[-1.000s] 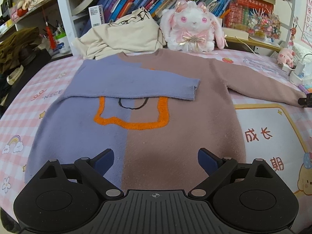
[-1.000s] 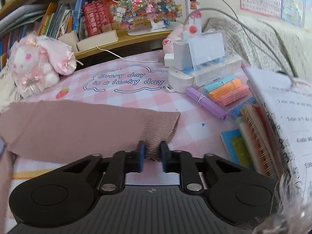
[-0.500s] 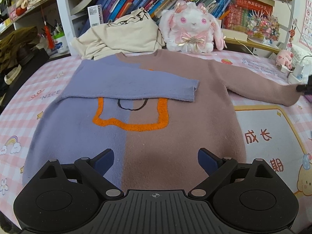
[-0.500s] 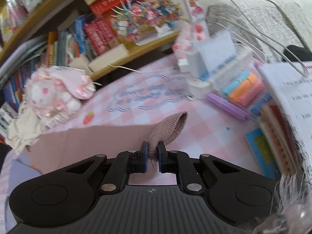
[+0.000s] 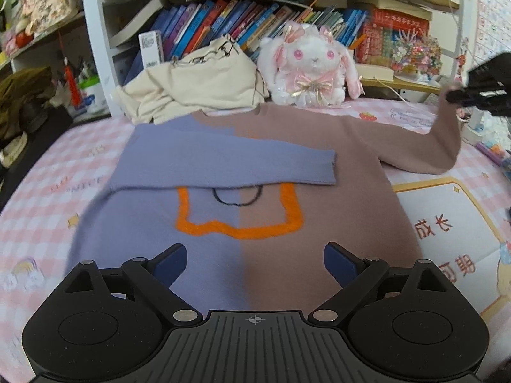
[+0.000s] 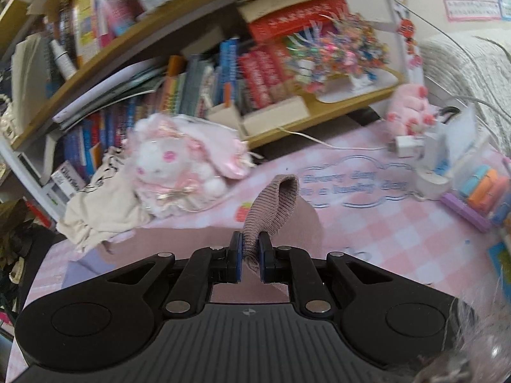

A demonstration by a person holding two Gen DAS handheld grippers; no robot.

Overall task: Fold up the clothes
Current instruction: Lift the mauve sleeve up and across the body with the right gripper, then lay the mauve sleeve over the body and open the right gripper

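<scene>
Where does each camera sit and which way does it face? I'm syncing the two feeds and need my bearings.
Left wrist: on the open left gripper, low over the sweater's hem, facing the bookshelf; its own fingers show, plus the right gripper at right.
Right wrist: on the right gripper, raised and tilted, facing the shelf; its fingers pinch the brown sleeve cuff.
Shared: brown sleeve, plush bunny, cream garment, pink checked table cover.

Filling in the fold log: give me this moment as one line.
right hand-held gripper: shut on brown sleeve cuff, lifted | left hand-held gripper: open above sweater hem | purple sleeve: folded across chest
</scene>
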